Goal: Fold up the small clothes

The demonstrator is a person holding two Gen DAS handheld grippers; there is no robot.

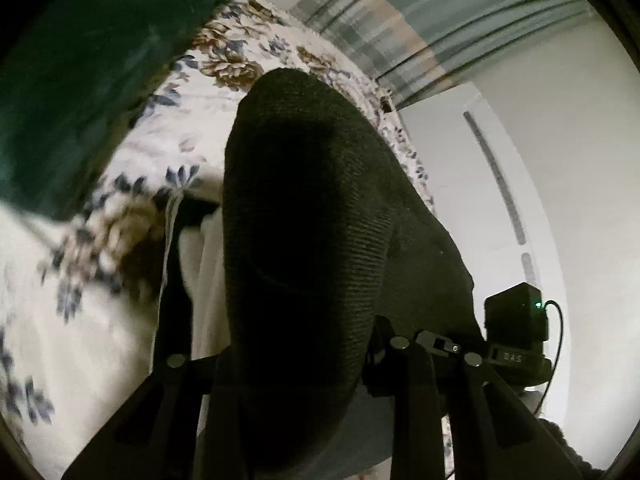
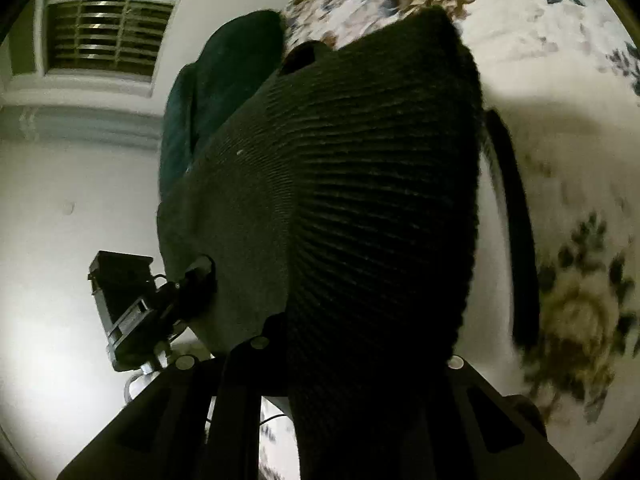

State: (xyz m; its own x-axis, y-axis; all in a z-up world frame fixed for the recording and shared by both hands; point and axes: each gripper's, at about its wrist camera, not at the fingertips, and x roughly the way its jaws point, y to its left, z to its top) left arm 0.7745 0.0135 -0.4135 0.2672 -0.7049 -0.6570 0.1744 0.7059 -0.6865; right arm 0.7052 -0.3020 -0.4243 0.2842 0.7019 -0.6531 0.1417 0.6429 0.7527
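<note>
A black ribbed knit garment (image 1: 304, 180) is held up in the air above the bed and fills the middle of both views. In the left wrist view it rises out of my left gripper (image 1: 304, 300), which is shut on it; the cloth hides the fingertips. My right gripper (image 1: 516, 320) shows at the right, at the garment's other edge. In the right wrist view the same garment (image 2: 340, 160) drapes over my right gripper (image 2: 360, 280), shut on it with its fingertips covered. The left gripper (image 2: 124, 308) grips the far edge at the left.
A floral bedspread (image 1: 152, 148) (image 2: 540, 60) lies below. A dark green cloth (image 1: 80, 80) (image 2: 224, 92) lies on the bed behind the garment. A window with blinds (image 2: 104, 36) is in the white wall. A blurred striped fabric (image 1: 420, 20) hangs at the back.
</note>
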